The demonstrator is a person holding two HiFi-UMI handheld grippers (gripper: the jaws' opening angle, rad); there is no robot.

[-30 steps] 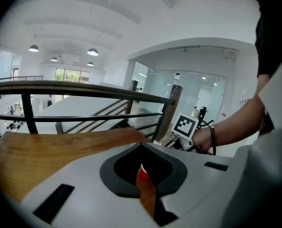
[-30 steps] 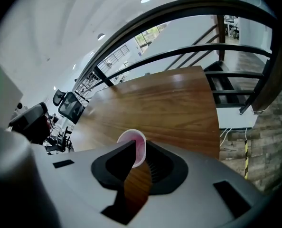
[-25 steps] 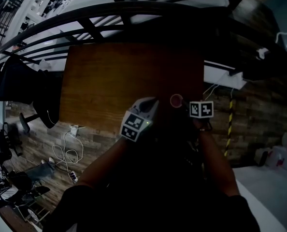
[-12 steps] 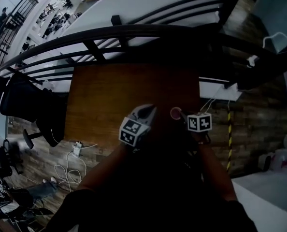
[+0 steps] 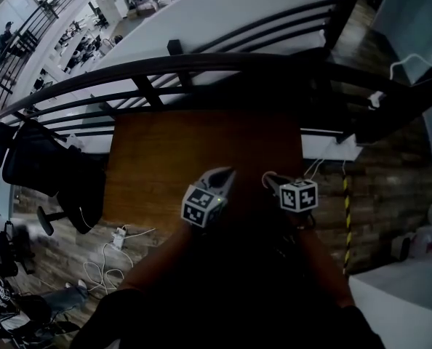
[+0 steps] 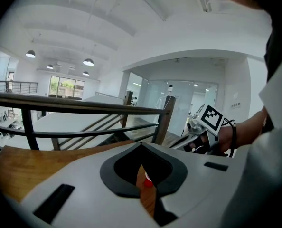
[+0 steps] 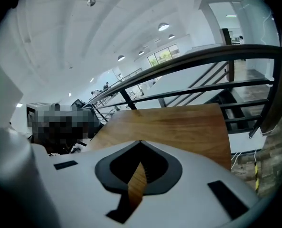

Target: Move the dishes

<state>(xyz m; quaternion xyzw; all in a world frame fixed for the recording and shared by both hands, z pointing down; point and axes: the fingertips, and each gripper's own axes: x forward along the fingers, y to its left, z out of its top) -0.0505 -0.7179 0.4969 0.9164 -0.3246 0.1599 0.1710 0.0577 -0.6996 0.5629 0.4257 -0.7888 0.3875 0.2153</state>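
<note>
A bare wooden table [image 5: 180,151] lies below me. My left gripper [image 5: 227,173] hovers over its near edge with the jaws closed tip to tip and nothing held. Through the slit under its tips [image 6: 141,145] shows a small red round thing [image 6: 148,179] on the wood. My right gripper [image 5: 268,179] is just to the right, also shut and empty. In its own view the tips [image 7: 141,142] meet over the table [image 7: 179,122]. The left gripper view shows the right gripper's marker cube [image 6: 211,118] held in a hand. No dishes are clear in the dim head view.
A dark metal railing [image 5: 201,64] curves along the table's far side, with an open hall below. A black office chair [image 5: 49,173] stands left of the table. Cables [image 5: 121,231] lie on the wood floor at the near left. A white cable box [image 5: 340,147] sits at the right.
The table and both grippers have slid lower in the head view. The small red round thing that showed between the grippers no longer shows there, where the right gripper now is.
</note>
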